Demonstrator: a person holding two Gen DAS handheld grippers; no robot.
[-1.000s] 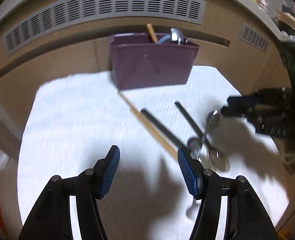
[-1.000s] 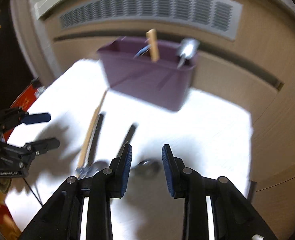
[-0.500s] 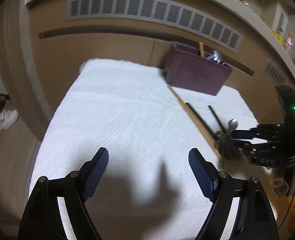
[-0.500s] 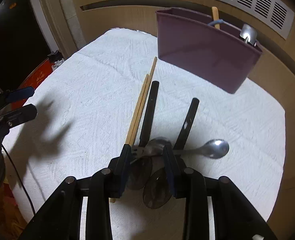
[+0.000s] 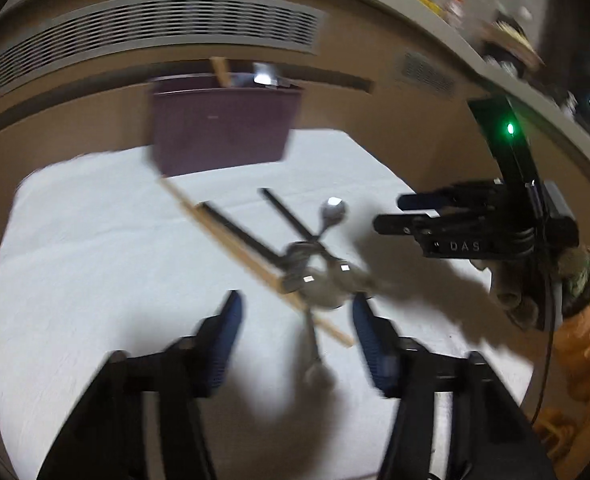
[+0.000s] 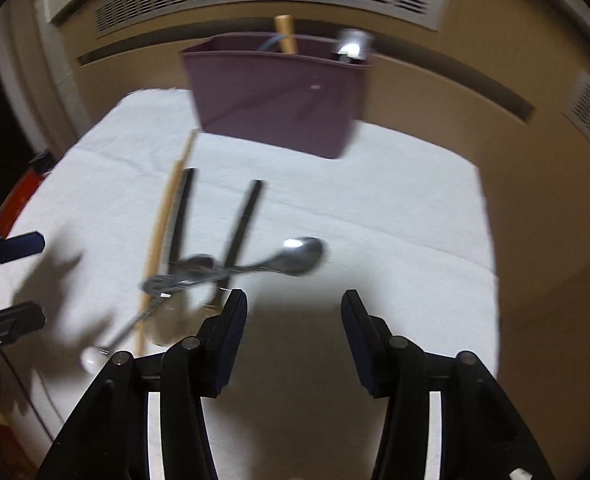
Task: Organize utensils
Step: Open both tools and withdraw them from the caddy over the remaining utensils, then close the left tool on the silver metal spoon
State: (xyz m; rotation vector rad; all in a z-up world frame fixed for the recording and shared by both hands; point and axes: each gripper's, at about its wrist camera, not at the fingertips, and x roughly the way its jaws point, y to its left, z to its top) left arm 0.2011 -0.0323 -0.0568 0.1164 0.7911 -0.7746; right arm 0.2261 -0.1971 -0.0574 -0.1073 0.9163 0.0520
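Dim, motion-blurred fisheye views, hard shadows

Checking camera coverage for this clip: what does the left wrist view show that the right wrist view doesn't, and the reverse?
Only the left wrist view shows the whole right gripper, open, with its green light and the orange sleeve behind it, plus shelf clutter at upper right.

Only the right wrist view shows a red object at the left edge beyond the white cloth, and just the fingers of the left gripper.

Both show the purple bin holding utensils, the wooden chopsticks and the crossed black-handled spoons on the cloth.
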